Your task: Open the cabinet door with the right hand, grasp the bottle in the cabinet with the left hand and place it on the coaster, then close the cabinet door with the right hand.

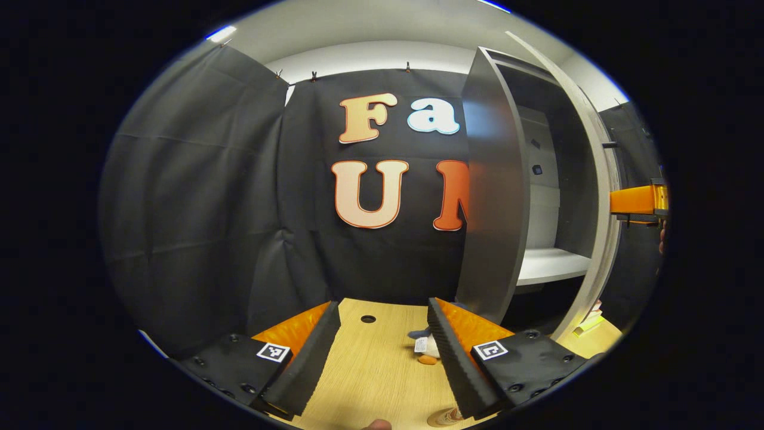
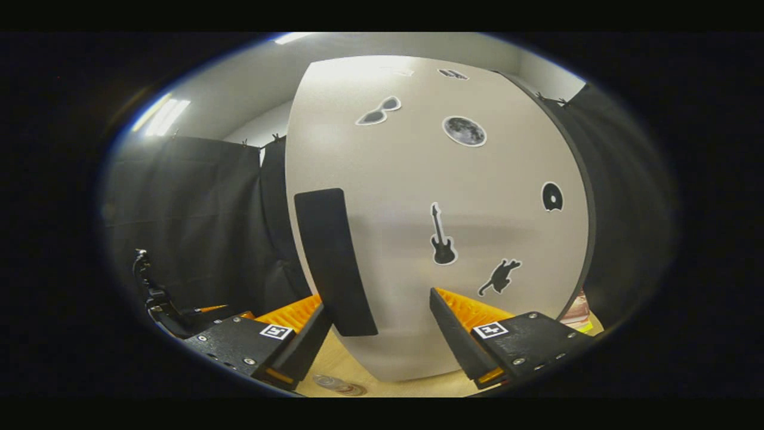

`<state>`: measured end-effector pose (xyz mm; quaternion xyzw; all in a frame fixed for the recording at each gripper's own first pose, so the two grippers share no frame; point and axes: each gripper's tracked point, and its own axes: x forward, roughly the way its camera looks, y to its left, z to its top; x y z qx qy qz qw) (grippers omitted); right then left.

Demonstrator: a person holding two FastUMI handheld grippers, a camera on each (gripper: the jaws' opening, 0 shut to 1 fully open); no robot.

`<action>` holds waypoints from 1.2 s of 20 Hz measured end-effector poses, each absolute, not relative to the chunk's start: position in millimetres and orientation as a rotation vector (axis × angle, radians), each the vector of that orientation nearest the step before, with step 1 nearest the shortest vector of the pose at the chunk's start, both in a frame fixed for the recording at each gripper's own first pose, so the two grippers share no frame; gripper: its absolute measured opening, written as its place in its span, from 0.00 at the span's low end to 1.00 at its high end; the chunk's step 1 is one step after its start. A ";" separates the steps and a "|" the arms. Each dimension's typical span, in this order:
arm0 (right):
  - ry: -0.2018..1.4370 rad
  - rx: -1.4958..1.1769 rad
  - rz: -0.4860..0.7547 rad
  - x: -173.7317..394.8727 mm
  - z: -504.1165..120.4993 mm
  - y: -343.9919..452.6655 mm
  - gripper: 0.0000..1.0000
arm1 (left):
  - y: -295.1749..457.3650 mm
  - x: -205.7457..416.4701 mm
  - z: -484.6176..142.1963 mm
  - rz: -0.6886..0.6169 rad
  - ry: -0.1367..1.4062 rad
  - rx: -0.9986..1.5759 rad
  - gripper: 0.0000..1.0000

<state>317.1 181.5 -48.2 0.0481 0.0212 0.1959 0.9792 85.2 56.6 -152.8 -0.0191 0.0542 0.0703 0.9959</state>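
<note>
The grey cabinet (image 1: 495, 197) stands on the right of the wooden table, its door (image 1: 597, 179) swung partly outward. A white shelf (image 1: 549, 263) shows inside. My left gripper (image 1: 383, 310) hovers open over the tabletop, left of the cabinet, with nothing between its fingers. In the right gripper view the door's pale front (image 2: 453, 197) carries stickers and a black vertical handle (image 2: 334, 263). My right gripper (image 2: 377, 301) is open, and the handle's lower end sits between its fingers, close to the left one. A round brownish coaster (image 2: 340, 385) lies on the table below.
A small plush toy (image 1: 425, 347) lies on the wooden table (image 1: 376, 370) beside my left gripper's right finger. The other gripper's orange body (image 1: 635, 200) shows past the door's edge. Black cloth walls the booth behind and to the left.
</note>
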 end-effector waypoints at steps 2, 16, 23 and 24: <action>0.035 0.095 0.382 322.0 -47.1 183.5 0.93 | 57.5 90.6 -156.0 0.132 0.112 -0.045 0.96; -0.010 0.018 0.241 334.7 -49.7 189.0 0.97 | 60.1 103.4 -155.3 0.105 0.109 -0.078 0.96; -0.010 -0.011 0.216 337.6 -52.3 190.2 1.00 | 58.0 102.1 -153.9 0.097 0.110 -0.082 0.96; -0.006 -0.012 0.217 338.7 -53.3 190.4 1.00 | 57.1 101.5 -152.7 0.099 0.108 -0.082 0.96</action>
